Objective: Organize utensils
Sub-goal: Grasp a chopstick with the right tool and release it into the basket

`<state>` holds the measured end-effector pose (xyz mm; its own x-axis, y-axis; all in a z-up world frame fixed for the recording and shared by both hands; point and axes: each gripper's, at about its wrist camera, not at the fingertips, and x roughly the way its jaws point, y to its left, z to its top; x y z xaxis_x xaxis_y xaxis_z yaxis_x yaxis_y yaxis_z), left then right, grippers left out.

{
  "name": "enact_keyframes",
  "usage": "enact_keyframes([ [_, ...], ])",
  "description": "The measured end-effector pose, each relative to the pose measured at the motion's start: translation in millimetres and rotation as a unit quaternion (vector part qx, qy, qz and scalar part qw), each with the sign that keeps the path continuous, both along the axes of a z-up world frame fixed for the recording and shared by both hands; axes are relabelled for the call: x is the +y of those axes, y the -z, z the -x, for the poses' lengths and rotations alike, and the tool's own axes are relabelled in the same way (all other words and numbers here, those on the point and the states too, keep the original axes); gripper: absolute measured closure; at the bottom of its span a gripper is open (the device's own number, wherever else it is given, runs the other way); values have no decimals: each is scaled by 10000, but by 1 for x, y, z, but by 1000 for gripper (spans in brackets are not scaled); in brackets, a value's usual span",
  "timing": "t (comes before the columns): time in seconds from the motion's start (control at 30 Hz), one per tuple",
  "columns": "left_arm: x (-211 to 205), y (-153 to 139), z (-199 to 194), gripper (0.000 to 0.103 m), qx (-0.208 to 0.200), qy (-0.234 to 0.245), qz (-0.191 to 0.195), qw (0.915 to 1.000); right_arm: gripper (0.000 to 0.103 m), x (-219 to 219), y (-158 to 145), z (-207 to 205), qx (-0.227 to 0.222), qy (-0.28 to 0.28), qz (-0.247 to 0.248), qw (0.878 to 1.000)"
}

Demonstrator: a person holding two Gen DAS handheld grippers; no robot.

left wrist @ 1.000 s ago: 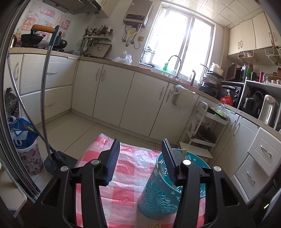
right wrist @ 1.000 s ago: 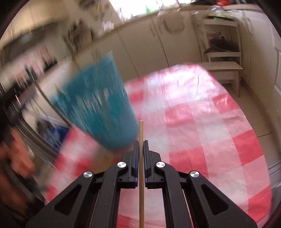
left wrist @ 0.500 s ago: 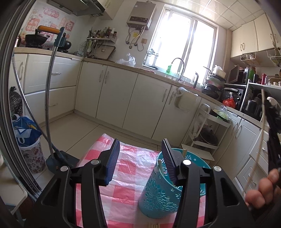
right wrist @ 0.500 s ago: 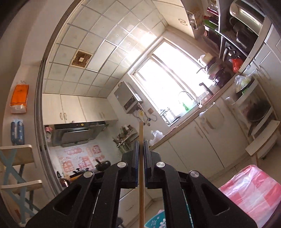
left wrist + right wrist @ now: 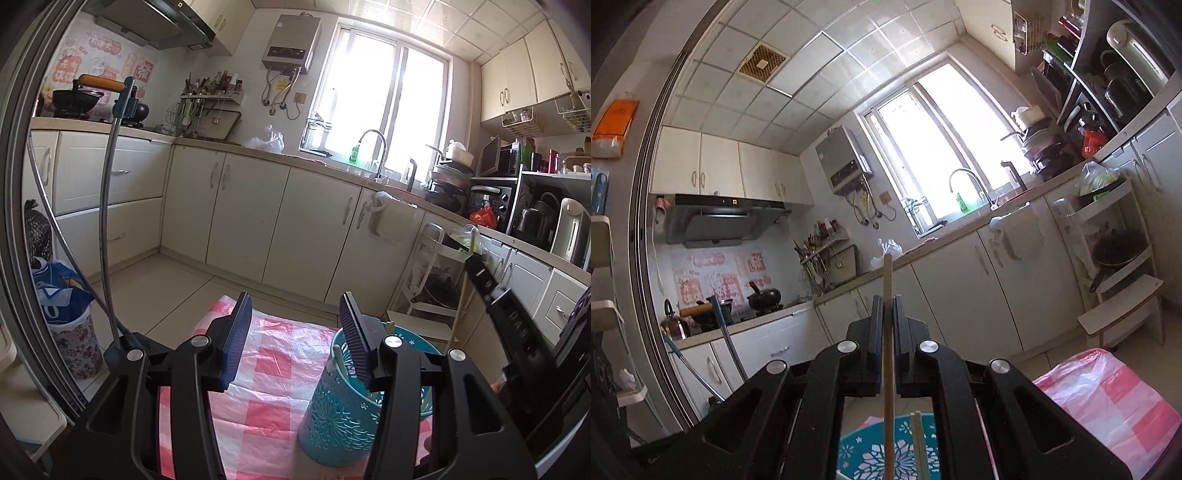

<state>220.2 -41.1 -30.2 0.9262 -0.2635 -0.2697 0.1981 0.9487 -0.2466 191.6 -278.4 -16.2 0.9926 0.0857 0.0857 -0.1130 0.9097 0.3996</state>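
A teal perforated utensil holder [image 5: 341, 410] stands on the pink checked tablecloth [image 5: 269, 373], with chopsticks in it. My left gripper [image 5: 295, 328] is open and empty, just above and left of the holder. My right gripper [image 5: 885, 306] is shut on a wooden chopstick [image 5: 888, 332], which stands nearly upright with its lower end over the holder [image 5: 871, 454]. In the left wrist view the right gripper [image 5: 480, 273] shows at the right, holding the chopstick [image 5: 461, 295] above the holder's right rim.
Kitchen cabinets and a sink counter [image 5: 295, 221] run behind the table. A white shelf rack [image 5: 428, 288] with a pan stands to the right. A mop handle [image 5: 107, 206] and a bin [image 5: 70, 332] are at the left.
My right gripper swung up from facing the table and came down over the holder with the chopstick upright. The left gripper stayed open and almost still.
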Motion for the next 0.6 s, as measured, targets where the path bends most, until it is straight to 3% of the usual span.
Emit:
enact_keyframes([
  [0.33, -1, 3, 0, 56, 47, -15, 18, 10000, 96, -4, 16, 13, 318, -127, 267, 9991],
  [0.6, -5, 6, -3, 56, 81, 2, -34, 10000, 96, -9, 7, 16, 163, -66, 174, 9997],
])
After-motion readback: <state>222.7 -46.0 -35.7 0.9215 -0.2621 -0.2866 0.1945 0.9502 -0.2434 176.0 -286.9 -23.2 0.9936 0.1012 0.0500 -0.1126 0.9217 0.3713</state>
